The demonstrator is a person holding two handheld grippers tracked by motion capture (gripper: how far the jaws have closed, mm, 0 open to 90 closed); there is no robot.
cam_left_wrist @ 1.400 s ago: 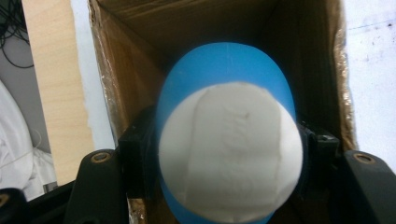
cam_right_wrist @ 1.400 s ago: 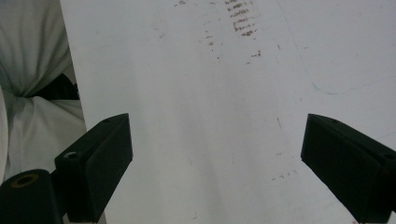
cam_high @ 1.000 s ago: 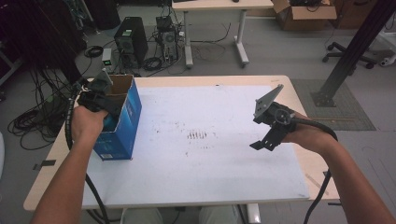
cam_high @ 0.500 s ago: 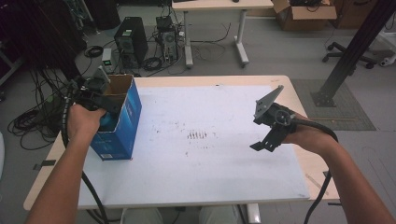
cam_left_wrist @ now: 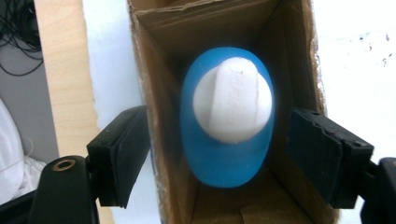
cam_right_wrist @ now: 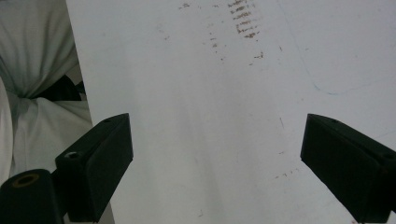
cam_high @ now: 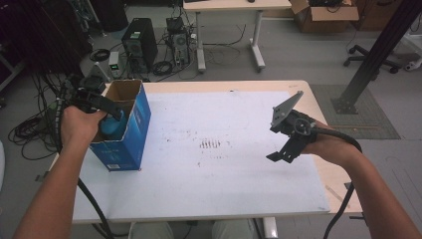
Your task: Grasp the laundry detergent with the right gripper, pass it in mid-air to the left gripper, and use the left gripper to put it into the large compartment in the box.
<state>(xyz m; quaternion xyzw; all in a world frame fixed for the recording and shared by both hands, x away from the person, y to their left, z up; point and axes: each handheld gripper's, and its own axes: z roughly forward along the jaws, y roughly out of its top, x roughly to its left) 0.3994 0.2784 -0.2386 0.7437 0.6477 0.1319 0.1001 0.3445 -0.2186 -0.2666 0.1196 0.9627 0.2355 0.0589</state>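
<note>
A blue cardboard box [cam_high: 125, 133] stands open-topped at the table's left edge. Inside it sits a blue bottle [cam_left_wrist: 227, 140] with a white cap [cam_left_wrist: 232, 106], also seen through the box's mouth as a blue bottle [cam_high: 110, 127]. My left gripper [cam_high: 108, 107] hovers over the box opening. Its jaws have just been opening and now stand apart on either side of the bottle without touching it, so the left gripper [cam_left_wrist: 219, 163] is open. My right gripper [cam_high: 282, 150] is held above the white mat, and the right gripper [cam_right_wrist: 217, 163] is open with nothing between its jaws.
A white mat [cam_high: 214, 164] with faint brown marks [cam_high: 211, 144] covers most of the wooden table [cam_high: 318, 99]. Behind the table are a computer tower [cam_high: 137, 42], cables on the floor, another desk and a cardboard box [cam_high: 326, 9].
My left hand has lifted a little above the box and drawn slightly left. The right hand has stayed where it was.
</note>
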